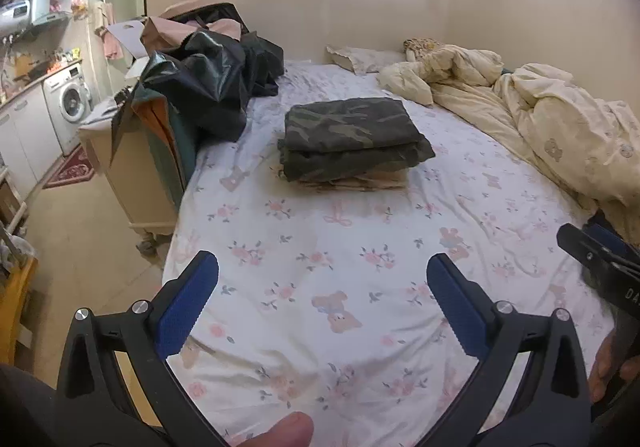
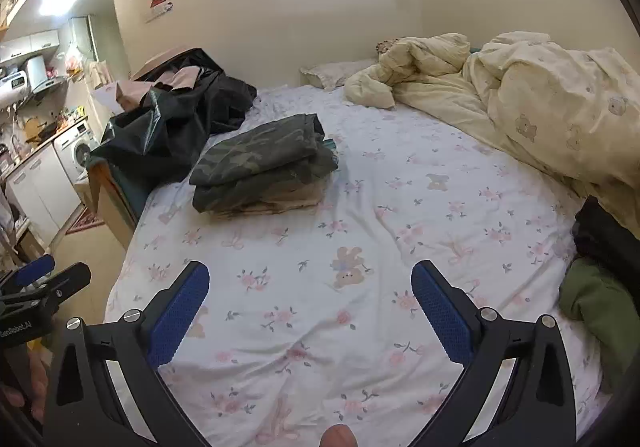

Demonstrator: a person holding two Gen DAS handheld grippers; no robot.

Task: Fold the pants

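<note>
Folded camouflage pants (image 1: 352, 135) (image 2: 264, 159) lie on top of a folded beige garment (image 1: 360, 181) (image 2: 276, 201), in a stack on the flowered bed sheet (image 1: 320, 287) (image 2: 360, 327). My left gripper (image 1: 322, 267) hangs open over the bare sheet, well short of the stack, with nothing between its blue pads. My right gripper (image 2: 310, 275) is open too, over the sheet to the right of the stack and nearer the camera. The right gripper (image 1: 600, 263) also shows at the right edge of the left wrist view, and the left gripper (image 2: 44, 283) at the left edge of the right wrist view.
A crumpled cream duvet (image 1: 540, 119) (image 2: 540, 103) fills the bed's far right. Dark bags and clothes (image 1: 208, 79) (image 2: 172, 115) are piled at the far left corner. Green and dark garments (image 2: 596, 295) lie at the right bed edge. A washing machine (image 1: 70, 99) stands on the left.
</note>
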